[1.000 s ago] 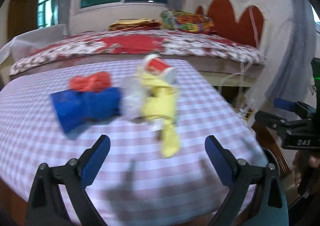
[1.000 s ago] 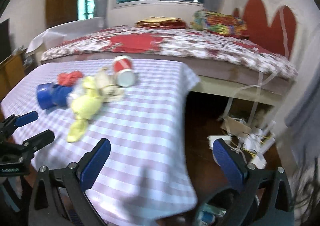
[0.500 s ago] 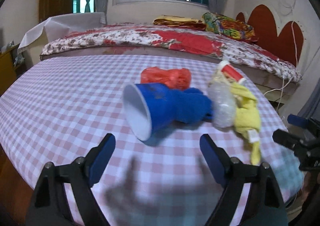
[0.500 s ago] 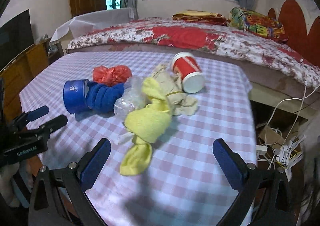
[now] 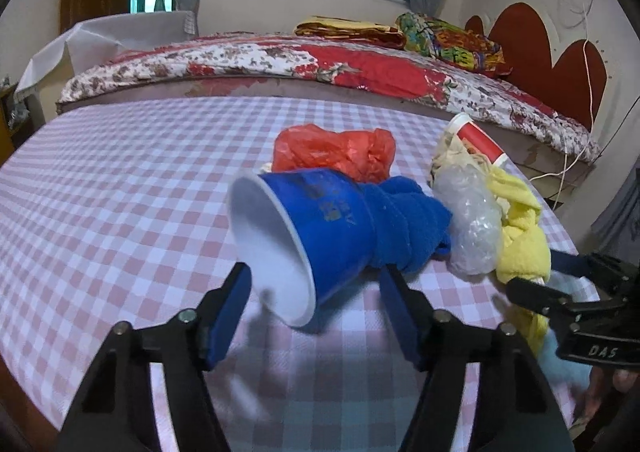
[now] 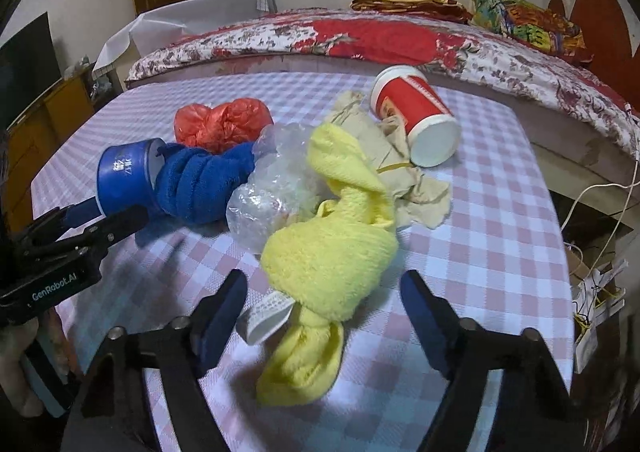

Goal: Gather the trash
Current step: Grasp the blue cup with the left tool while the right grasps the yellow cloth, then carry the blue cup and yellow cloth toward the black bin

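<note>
Two grippers work over a table covered in a pink-and-white checked cloth (image 5: pixel 120 187), with a heap of trash lying across its middle. Seen from the left wrist, the left gripper (image 5: pixel 316 284) has its jaws spread to either side of a blue paper cup (image 5: pixel 304 228) that lies on its side, its white mouth turned toward 7 o'clock; the pads sit just beside the cup's rim and base, and contact cannot be told. A rolled blue towel (image 5: pixel 408 223) butts against the cup's base at 3 o'clock. Behind the cup, at 12 o'clock, lies a crumpled red plastic bag (image 5: pixel 336 151). A wad of clear plastic (image 5: pixel 468 219) touches the towel's far end.

In the right wrist view, the right gripper (image 6: pixel 324 304) has its jaws wide apart around the near end of a knotted yellow cloth (image 6: pixel 332 256), which fills the gap between them; the pads stand clear of it on both sides. A white label (image 6: pixel 266 316) pokes out from under the cloth at 8 o'clock. At 1 o'clock from the cloth a red paper cup (image 6: pixel 416 115) lies tipped over, base toward the camera, resting on a beige rag (image 6: pixel 380 159). A bed with a red floral spread (image 6: pixel 360 35) fills the background at 12 o'clock
</note>
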Tool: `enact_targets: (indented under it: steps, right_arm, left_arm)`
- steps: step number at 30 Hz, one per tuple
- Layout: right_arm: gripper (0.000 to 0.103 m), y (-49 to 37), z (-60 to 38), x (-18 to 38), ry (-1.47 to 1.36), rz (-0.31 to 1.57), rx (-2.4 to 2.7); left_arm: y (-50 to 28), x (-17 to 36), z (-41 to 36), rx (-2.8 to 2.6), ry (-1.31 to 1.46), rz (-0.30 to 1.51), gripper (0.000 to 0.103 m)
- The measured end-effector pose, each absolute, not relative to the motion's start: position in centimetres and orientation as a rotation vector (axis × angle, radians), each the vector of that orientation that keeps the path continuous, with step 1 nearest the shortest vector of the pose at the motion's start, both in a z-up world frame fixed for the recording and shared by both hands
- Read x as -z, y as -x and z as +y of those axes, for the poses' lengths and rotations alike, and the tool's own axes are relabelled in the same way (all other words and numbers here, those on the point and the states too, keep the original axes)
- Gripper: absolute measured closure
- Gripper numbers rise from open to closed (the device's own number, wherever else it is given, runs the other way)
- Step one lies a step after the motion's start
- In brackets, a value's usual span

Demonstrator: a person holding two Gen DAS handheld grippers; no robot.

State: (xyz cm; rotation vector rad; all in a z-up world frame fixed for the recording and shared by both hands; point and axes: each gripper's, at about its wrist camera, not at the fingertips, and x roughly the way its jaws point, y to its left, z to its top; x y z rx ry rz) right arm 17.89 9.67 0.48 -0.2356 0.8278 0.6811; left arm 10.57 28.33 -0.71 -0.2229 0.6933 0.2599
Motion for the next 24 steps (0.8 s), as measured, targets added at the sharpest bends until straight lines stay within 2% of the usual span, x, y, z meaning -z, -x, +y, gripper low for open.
enact_targets:
  steps: [3, 5, 6, 8, 12, 16, 24]
  right_arm:
    - [0.035, -18.1, 9.9, 0.0, 0.242, 0.841, -0.681]
    - [0.043, -18.1, 10.0, 0.2, 0.248, 0.85, -0.68]
    - [0.046, -18.2, 10.0, 0.2, 0.247, 0.851, -0.678]
    - [0.047, -18.2, 9.9, 0.2, 0.247, 0.853, -0.68]
    - [0.053, -18.3, 9.7, 0.1, 0.235, 0.855, -0.687]
    - [0.064, -18.2, 9.3, -0.2, 0.226, 0.842, -0.693]
    - [0.068, -17.5, 7.8, -1.4, 0.213, 0.798, -0.693]
  left_arm:
    - [-11.2, 1.1, 28.9, -0.234, 0.267, 0.703, 0.046]
    - [-11.7, 1.1, 28.9, -0.22, 0.273, 0.704, 0.065]
    - [-11.9, 1.2, 28.9, -0.212, 0.275, 0.706, 0.07]
    - [-12.1, 1.3, 29.0, -0.194, 0.291, 0.711, 0.091]
    - [-11.9, 0.7, 28.8, -0.179, 0.303, 0.692, 0.097]
    - [-11.6, -0.1, 28.3, -0.18, 0.277, 0.668, 0.098]
    - [-10.5, -2.2, 26.4, -0.189, 0.237, 0.589, 0.099]
